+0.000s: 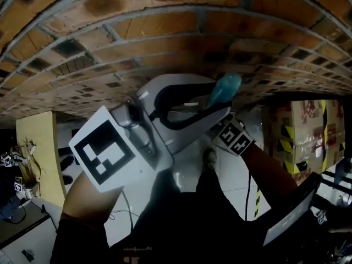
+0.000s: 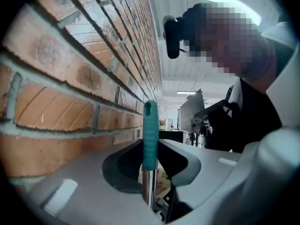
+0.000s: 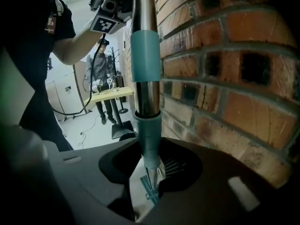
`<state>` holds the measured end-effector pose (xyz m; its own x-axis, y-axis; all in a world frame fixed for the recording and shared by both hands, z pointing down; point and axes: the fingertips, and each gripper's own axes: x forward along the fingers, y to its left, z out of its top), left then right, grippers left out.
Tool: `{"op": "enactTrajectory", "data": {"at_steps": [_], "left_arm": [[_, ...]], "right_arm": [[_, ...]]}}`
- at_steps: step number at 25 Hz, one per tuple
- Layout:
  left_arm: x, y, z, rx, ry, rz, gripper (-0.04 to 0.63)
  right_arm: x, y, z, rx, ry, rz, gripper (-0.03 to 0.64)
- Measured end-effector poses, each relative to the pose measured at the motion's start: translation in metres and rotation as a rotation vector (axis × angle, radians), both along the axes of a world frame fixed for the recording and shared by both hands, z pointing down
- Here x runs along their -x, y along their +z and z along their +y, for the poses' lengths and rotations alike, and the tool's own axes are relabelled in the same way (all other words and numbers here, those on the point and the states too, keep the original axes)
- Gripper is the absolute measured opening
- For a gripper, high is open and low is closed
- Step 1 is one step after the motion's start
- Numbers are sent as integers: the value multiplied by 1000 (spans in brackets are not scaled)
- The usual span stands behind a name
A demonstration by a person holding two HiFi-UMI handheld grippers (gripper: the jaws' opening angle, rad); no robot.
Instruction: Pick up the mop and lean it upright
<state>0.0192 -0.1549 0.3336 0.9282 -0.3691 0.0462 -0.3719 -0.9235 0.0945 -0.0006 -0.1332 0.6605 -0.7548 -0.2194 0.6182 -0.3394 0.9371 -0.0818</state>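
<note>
So, I've got the mop (image 3: 143, 8) standing upright just beside the brick wall (image 3: 225, 78). The left gripper (image 2: 154, 172) has its jaws clamped on it just under the teal end grip (image 2: 150, 130). Lower down, the right gripper (image 3: 150, 172) has its jaws pinching it at a teal collar (image 3: 149, 130).

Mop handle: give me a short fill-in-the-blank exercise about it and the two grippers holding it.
Between the jaws of the left gripper stands the teal end grip of the ____.
The wall right beside it is built of ____.
The right gripper clamps the shaft, which is shiny ____ above a teal collar.
Missing words: mop, brick, metal.
</note>
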Motion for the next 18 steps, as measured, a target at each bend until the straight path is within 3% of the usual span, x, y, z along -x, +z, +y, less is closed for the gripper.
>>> {"op": "enactTrajectory", "data": {"at_steps": [18], "left_arm": [[5,150,-6,22,-7,-112,95]], "right_arm": [[7,154,7,101,32,123,141]]}}
